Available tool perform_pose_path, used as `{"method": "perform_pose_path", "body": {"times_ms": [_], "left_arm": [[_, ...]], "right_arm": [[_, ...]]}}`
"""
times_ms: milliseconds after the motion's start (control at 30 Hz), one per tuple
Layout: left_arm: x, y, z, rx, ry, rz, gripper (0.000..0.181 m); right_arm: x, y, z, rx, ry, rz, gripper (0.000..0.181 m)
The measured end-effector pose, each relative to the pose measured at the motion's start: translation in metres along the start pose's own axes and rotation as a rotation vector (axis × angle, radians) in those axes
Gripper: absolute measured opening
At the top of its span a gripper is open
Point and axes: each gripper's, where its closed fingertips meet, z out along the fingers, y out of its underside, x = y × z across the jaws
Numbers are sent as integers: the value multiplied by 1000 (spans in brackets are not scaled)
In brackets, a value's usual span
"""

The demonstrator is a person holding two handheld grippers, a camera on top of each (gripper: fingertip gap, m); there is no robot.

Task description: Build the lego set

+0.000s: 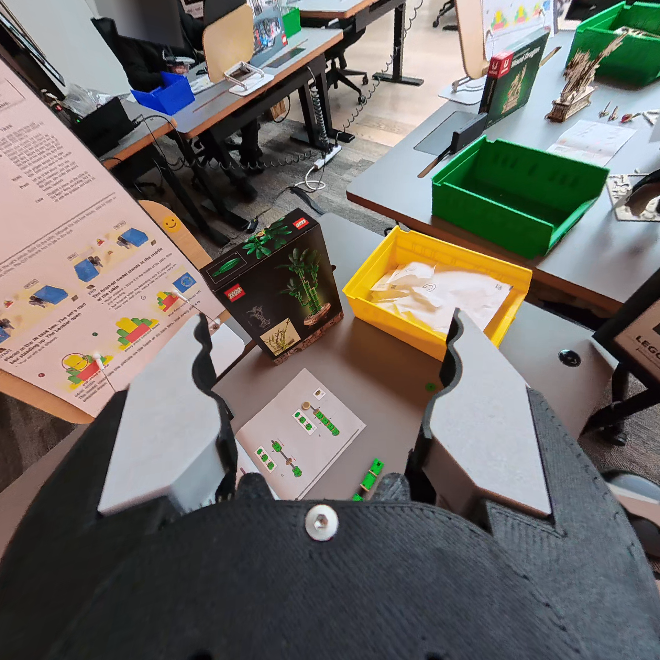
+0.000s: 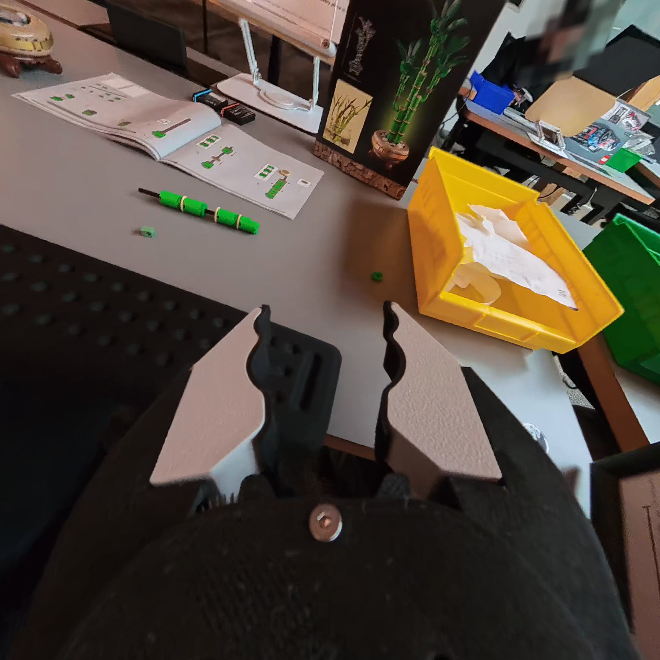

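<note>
**Lego build laid out on a grey desk**

A grey desk in an office is shown. An open instruction booklet lies flat, and just beside it a green bamboo stalk is laid on a black axle. The Lego box stands upright next to a yellow bin holding white paper bags. 2 loose green pieces are scattered nearby. The left gripper and right gripper are both spread apart, holding nothing.

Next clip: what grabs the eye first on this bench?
The yellow bin at the table's right, holding crumpled white paper bags, stands out most. Left of it the set's black box stands upright behind the open instruction booklet. A half-built green bamboo stalk lies in front of the booklet; both claws are open and empty.
</note>
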Motion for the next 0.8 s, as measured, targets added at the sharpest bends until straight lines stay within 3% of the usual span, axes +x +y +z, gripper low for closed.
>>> {"method": "perform_pose_path", "body": {"times_ms": [133,233,367,467,533,667,800], "left_arm": [[0,-2,-23,52,22,-21,127],[12,24,-47,55,101,-11,127],[33,87,-104,123,186,55,119],[37,150,-143,202,219,54,107],[28,202,-153,211,190,69,98],[23,304,-131,211,183,94,71],[11,352,-72,185,250,-40,75]], "right_arm": [[-28,10,17,-48,-40,-62,65],[-45,13,28,-57,-50,-105,65],[-57,16,44,-43,-79,-116,64],[-49,21,53,-46,-122,-57,64],[-31,19,58,-15,-130,5,63],[20,16,62,39,-76,16,63],[31,17,81,59,-160,58,62]]}}
